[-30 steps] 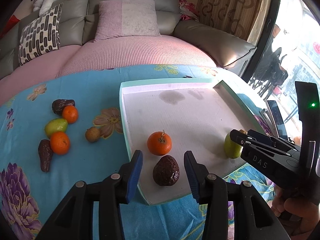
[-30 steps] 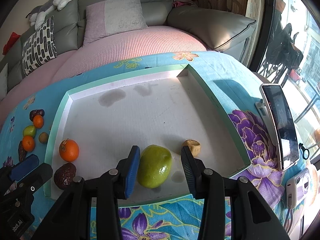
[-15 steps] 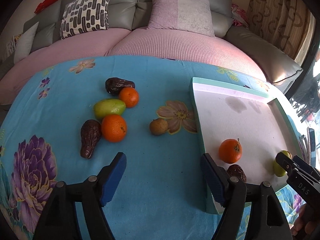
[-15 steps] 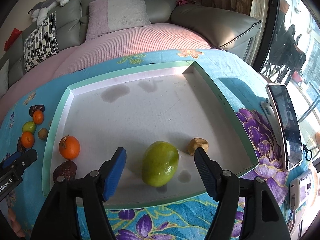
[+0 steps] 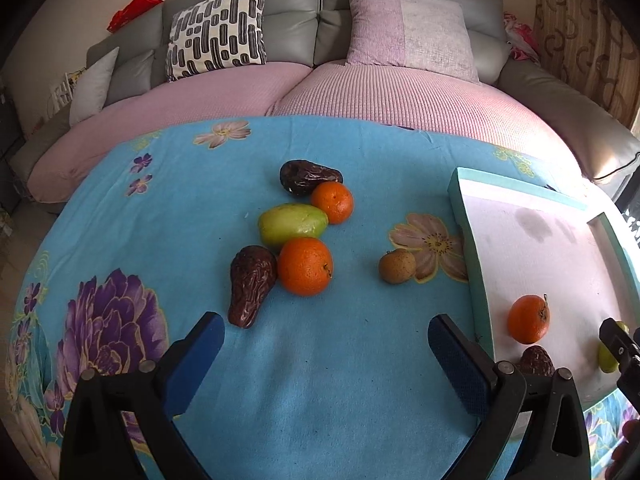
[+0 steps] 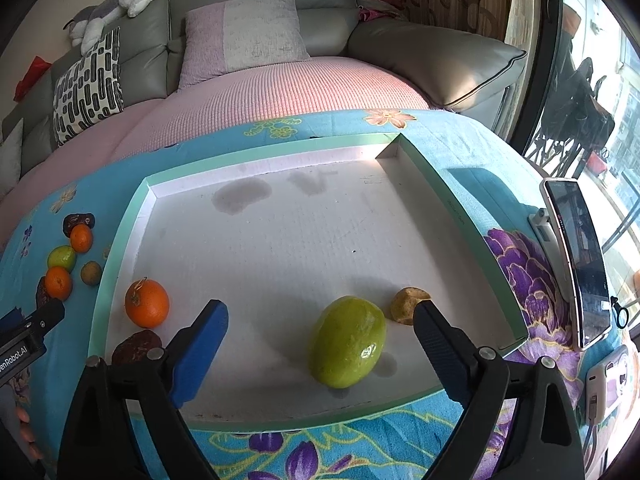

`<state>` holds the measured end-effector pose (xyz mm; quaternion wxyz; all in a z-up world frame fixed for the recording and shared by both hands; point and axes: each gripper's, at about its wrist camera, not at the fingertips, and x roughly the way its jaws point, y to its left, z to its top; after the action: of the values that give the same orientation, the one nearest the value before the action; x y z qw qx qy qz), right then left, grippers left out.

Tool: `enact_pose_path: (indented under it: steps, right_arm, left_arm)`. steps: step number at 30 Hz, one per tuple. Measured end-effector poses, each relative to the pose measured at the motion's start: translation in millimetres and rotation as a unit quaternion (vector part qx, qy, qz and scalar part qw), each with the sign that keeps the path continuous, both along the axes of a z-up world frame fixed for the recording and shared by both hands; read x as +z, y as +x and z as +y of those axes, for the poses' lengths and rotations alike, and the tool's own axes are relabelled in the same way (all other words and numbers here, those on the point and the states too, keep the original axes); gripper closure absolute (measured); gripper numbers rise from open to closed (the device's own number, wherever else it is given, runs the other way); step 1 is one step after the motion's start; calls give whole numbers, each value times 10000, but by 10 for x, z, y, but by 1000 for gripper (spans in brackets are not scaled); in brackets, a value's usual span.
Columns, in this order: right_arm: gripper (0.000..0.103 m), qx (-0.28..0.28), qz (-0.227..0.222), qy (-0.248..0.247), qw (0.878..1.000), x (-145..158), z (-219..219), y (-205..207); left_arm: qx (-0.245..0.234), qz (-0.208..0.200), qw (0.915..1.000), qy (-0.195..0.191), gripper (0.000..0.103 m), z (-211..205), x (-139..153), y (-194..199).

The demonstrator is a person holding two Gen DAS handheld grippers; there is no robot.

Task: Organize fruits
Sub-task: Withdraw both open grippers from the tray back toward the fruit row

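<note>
both grippers are spread wide and empty: the left gripper (image 5: 326,354) hovers over loose fruit left of the tray (image 6: 120,240), the right gripper (image 6: 320,340) above the green mango (image 6: 347,347) inside the tray.

Tray (image 6: 120,240), white inside with a mint rim, ahead of the right gripper (image 6: 320,340). In it: green mango (image 6: 347,347) lying between the spread fingers, touching neither; small tan fruit (image 6: 408,305) just beyond the right fingertip; orange (image 6: 146,303) and dark wrinkled fruit (image 6: 136,347) off the left finger. Loose on the cloth ahead of the left gripper (image 5: 326,344): two oranges (image 5: 305,266), green fruit (image 5: 293,224), two dark wrinkled pieces (image 5: 252,284), brown round fruit (image 5: 397,266) off right
</note>
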<state>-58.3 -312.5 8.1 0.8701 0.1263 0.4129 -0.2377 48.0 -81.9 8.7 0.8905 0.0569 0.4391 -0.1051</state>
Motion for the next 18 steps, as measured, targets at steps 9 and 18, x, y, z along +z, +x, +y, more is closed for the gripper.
enact_pose_path:
  steps: [9,18]
  right_arm:
    - [9,118,-170,61,9998,61,122,117]
    - [9,512,-399,151,9978,157,456,385]
  left_arm:
    - [-66,-141,9997,204,0,8,54,55]
    - [93,-367,9991,168,0,207,284,280]
